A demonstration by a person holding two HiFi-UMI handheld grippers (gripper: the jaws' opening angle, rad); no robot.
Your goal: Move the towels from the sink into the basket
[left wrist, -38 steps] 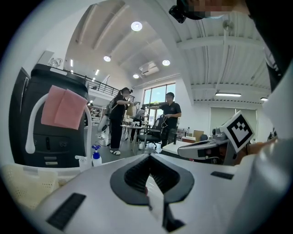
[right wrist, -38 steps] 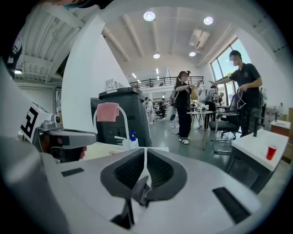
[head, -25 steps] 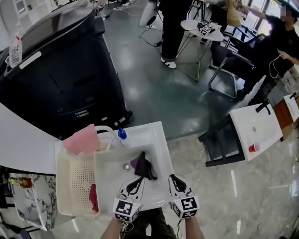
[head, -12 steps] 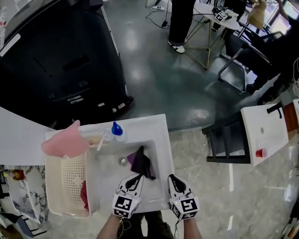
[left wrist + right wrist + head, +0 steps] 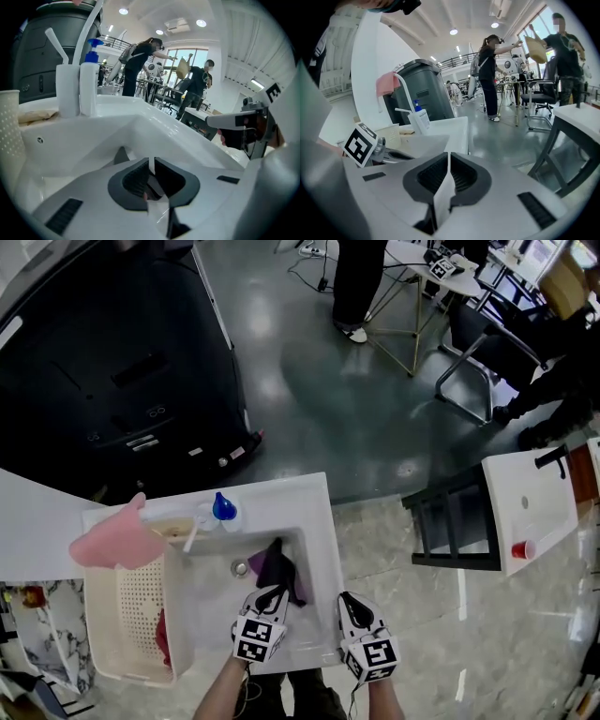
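A dark purple towel (image 5: 277, 567) lies crumpled in the white sink (image 5: 322, 521), beside the drain. My left gripper (image 5: 274, 593) is shut and empty, low in the basin with its tips at the towel's near edge. In the left gripper view its jaws (image 5: 151, 163) stand pressed together in front of the white basin wall. My right gripper (image 5: 350, 601) is shut too, over the sink's front right rim; its jaws (image 5: 448, 158) hold nothing. The cream basket (image 5: 94, 615) stands left of the sink with a red towel (image 5: 162, 634) inside.
A pink cloth (image 5: 112, 542) hangs over the faucet at the sink's back left, next to a blue-capped bottle (image 5: 223, 507). A large black bin (image 5: 122, 352) stands behind. Another white table (image 5: 539, 512) and a black step frame (image 5: 455, 531) are to the right; people stand farther off.
My left gripper has sunk into the basin toward the purple towel. The right gripper has dropped a little and stays by the rim. The towel has not moved.
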